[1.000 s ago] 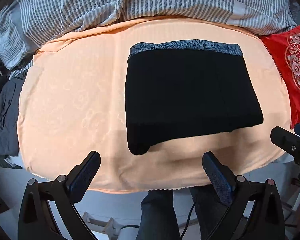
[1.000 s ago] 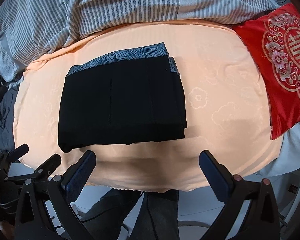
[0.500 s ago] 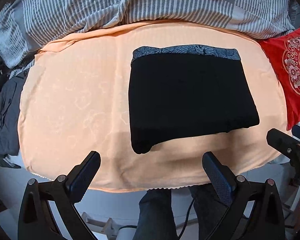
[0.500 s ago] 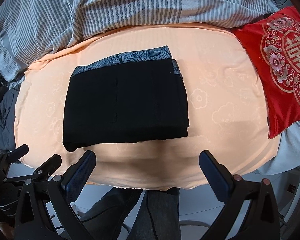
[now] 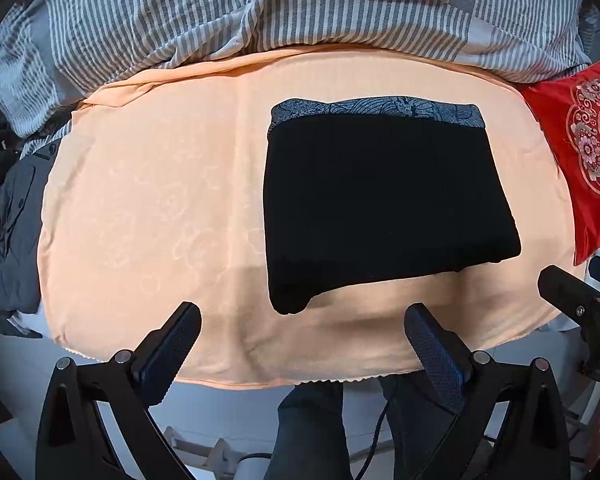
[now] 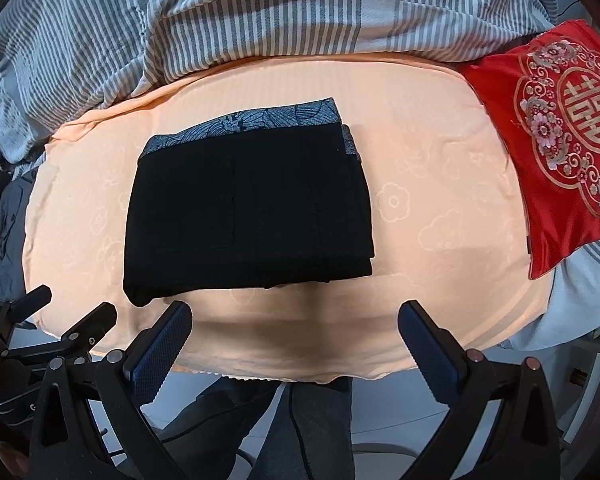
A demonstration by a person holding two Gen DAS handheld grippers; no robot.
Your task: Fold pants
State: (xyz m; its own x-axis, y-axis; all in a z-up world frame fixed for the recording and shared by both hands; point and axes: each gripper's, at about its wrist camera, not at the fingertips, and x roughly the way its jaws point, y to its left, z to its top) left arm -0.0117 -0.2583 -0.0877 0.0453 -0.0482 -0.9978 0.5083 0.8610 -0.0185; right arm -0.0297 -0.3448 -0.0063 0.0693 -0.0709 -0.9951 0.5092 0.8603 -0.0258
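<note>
Over the last second I have drawn both grippers back toward me: my left gripper [image 5: 302, 338] and right gripper [image 6: 296, 334] hang spread wide and empty past the near edge of the bed [image 5: 148, 216]. The pants [image 5: 380, 204] lie untouched in a compact folded stack on the peach sheet, so I judge the fold finished

Black left gripper [image 5: 302, 328], blue textured pads [image 5: 436, 350], silver screws.

Folded black pants [image 5: 384, 204] on peach blanket [image 5: 148, 208], left gripper [image 5: 300, 320] spread wide, empty, near edge
</note>
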